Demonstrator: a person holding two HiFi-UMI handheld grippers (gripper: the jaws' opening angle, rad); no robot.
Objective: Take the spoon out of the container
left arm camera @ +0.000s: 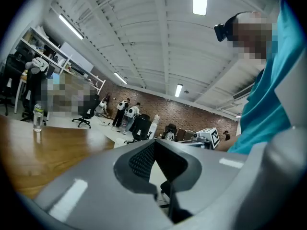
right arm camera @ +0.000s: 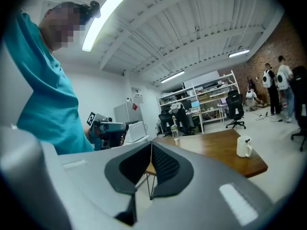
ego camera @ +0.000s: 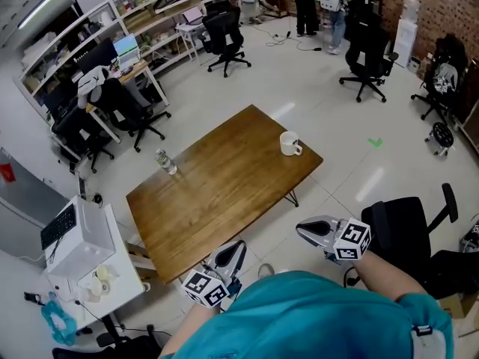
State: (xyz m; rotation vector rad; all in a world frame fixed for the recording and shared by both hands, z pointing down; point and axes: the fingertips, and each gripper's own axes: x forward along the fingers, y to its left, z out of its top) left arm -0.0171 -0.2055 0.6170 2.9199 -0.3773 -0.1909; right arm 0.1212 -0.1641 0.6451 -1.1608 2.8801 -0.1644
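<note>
Along the wooden table's (ego camera: 224, 193) left edge stands one water bottle (ego camera: 166, 161). Off its near edge hovers the left gripper (ego camera: 236, 249), jaws clenched on nothing. One white mug (ego camera: 290, 143) sits at the far right corner, any spoon inside too small to tell, and nearer hangs the right gripper (ego camera: 305, 230), likewise clenched and empty.

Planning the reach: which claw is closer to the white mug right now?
Right. The right claw hangs off the table edge on the side where the mug stands; the left claw is farther off, at the near corner.
</note>
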